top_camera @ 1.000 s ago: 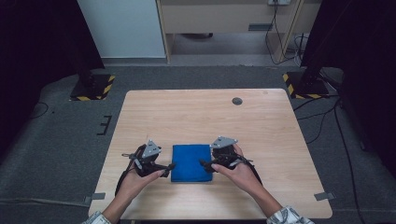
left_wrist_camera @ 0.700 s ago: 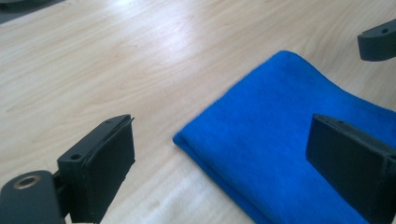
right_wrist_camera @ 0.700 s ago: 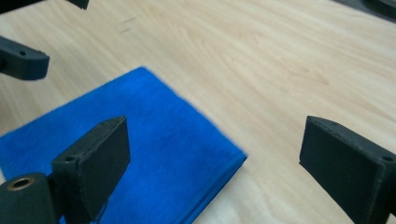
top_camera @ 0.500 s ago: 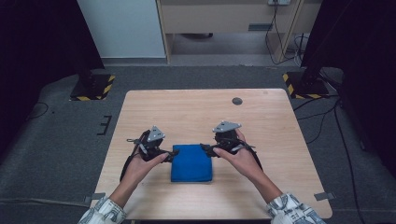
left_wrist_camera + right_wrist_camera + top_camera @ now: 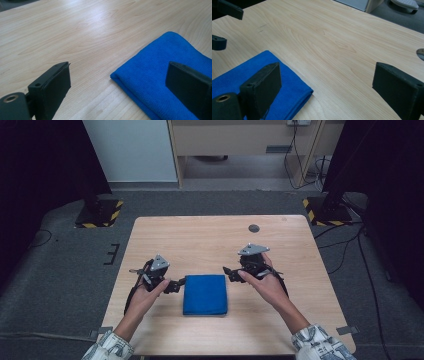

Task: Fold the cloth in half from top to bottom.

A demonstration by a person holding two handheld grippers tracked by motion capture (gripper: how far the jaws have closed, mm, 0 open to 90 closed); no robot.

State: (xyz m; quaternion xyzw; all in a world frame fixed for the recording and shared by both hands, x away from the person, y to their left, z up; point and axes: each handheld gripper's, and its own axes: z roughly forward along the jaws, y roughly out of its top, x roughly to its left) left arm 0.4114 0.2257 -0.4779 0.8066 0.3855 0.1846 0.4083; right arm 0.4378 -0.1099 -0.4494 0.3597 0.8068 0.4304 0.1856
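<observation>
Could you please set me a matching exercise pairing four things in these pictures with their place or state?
Things:
1. cloth
2. left gripper
3. right gripper
4. hole

Place or state:
A. open, at the cloth's far right corner
B. round and dark, in the table near its far edge
C. blue, folded, flat between the two grippers
D. open, at the cloth's far left corner

Pairs: 1-C, 2-D, 3-A, 4-B
</observation>
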